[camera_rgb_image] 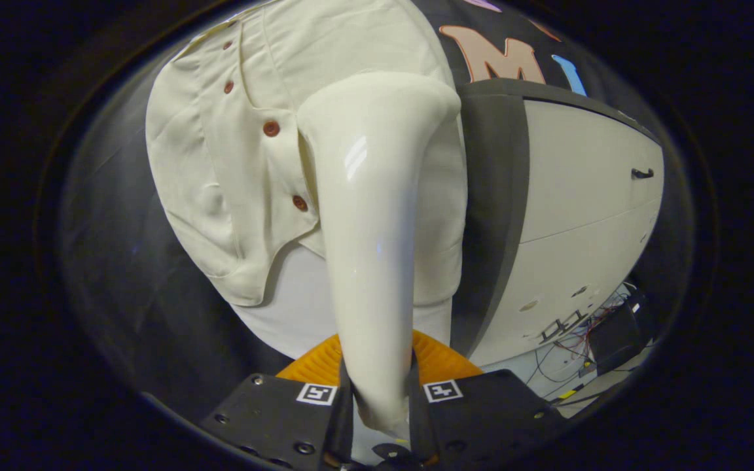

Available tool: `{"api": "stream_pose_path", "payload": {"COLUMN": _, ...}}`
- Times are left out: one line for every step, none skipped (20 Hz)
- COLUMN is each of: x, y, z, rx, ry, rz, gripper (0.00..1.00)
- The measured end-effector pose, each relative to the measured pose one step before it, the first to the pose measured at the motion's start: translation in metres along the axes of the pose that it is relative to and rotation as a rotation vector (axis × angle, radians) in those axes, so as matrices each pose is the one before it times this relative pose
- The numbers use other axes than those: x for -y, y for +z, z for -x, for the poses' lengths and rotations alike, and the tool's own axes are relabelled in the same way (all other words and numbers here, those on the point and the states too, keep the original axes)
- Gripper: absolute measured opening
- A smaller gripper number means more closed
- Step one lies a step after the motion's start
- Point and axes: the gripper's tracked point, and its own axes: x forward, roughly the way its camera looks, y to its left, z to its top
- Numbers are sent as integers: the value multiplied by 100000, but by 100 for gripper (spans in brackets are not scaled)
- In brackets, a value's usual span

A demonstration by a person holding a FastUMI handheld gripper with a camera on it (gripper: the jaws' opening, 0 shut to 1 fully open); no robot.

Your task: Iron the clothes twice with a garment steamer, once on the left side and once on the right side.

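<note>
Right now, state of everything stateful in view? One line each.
gripper: shut on the steamer's handle, a finger on each side.
garment steamer: held upright, head against the shirt.
shirt: hanging, buttoned; steamer just right of the button line.
cabinet drawers: closed.

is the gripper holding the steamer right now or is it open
Holding it: the gripper is shut on the steamer, both fingers pressing its handle, with its head up against the shirt.

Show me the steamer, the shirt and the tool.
steamer (pixel 370 216), gripper view, middle of its glossy handle
shirt (pixel 220 170), gripper view, front panel beside the buttons
tool (pixel 380 399), gripper view, between its fingertips, clamped on the steamer
</note>
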Motion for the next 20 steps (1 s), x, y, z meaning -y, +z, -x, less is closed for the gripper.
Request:
{"api": "stream_pose_path", "payload": {"x": 12, "y": -270, "z": 386, "rx": -666, "ry": -108, "rz": -41, "gripper": 34}}
{"api": "stream_pose_path", "payload": {"x": 38, "y": -96, "z": 502, "rx": 115, "ry": 185, "rz": -215, "gripper": 34}}
{"api": "stream_pose_path", "payload": {"x": -13, "y": 44, "z": 535, "rx": 846, "ry": 178, "rz": 17, "gripper": 34}}
{"api": "stream_pose_path", "payload": {"x": 70, "y": -115, "z": 691, "rx": 229, "ry": -285, "rz": 123, "gripper": 34}}
{"api": "stream_pose_path", "payload": {"x": 11, "y": 119, "z": 867, "rx": 972, "ry": -257, "rz": -708, "gripper": 34}}
{"api": "stream_pose_path", "payload": {"x": -3, "y": 144, "z": 1051, "rx": 1276, "ry": -301, "rz": -836, "gripper": 34}}
{"api": "stream_pose_path", "payload": {"x": 91, "y": 142, "z": 1058, "rx": 1208, "ry": -604, "rz": -657, "gripper": 34}}
{"api": "stream_pose_path", "payload": {"x": 135, "y": 76, "z": 1253, "rx": 1174, "ry": -876, "rz": -917, "gripper": 34}}
{"api": "stream_pose_path", "payload": {"x": 68, "y": 83, "z": 1448, "rx": 1110, "ry": -631, "rz": -1144, "gripper": 34}}
{"api": "stream_pose_path", "payload": {"x": -104, "y": 24, "z": 1369, "rx": 1289, "ry": -391, "rz": -430, "gripper": 34}}
{"api": "stream_pose_path", "payload": {"x": -33, "y": -24, "z": 1496, "rx": 1294, "ry": -471, "rz": 817, "gripper": 34}}
{"api": "stream_pose_path", "payload": {"x": 159, "y": -83, "z": 1747, "rx": 1318, "ry": -920, "rz": 1154, "gripper": 34}}
{"api": "stream_pose_path", "payload": {"x": 32, "y": -60, "z": 1865, "rx": 1097, "ry": -665, "rz": 152, "gripper": 34}}
{"api": "stream_pose_path", "payload": {"x": -276, "y": -58, "z": 1802, "rx": 1431, "ry": 230, "rz": -247, "gripper": 34}}
{"api": "stream_pose_path", "payload": {"x": -323, "y": -129, "z": 1732, "rx": 1090, "ry": 753, "rz": 249, "gripper": 34}}
{"api": "stream_pose_path", "payload": {"x": -59, "y": -275, "z": 2073, "rx": 766, "ry": 379, "rz": 417, "gripper": 34}}
{"api": "stream_pose_path", "payload": {"x": 169, "y": -177, "z": 2092, "rx": 940, "ry": -44, "rz": -232, "gripper": 34}}
{"api": "stream_pose_path", "payload": {"x": 243, "y": -220, "z": 1968, "rx": 1284, "ry": -53, "rz": -260, "gripper": 34}}
{"api": "stream_pose_path", "payload": {"x": 124, "y": -51, "z": 2023, "rx": 1394, "ry": -40, "rz": 585, "gripper": 34}}
{"api": "stream_pose_path", "payload": {"x": 318, "y": -117, "z": 1837, "rx": 610, "ry": 27, "rz": 1632, "gripper": 34}}
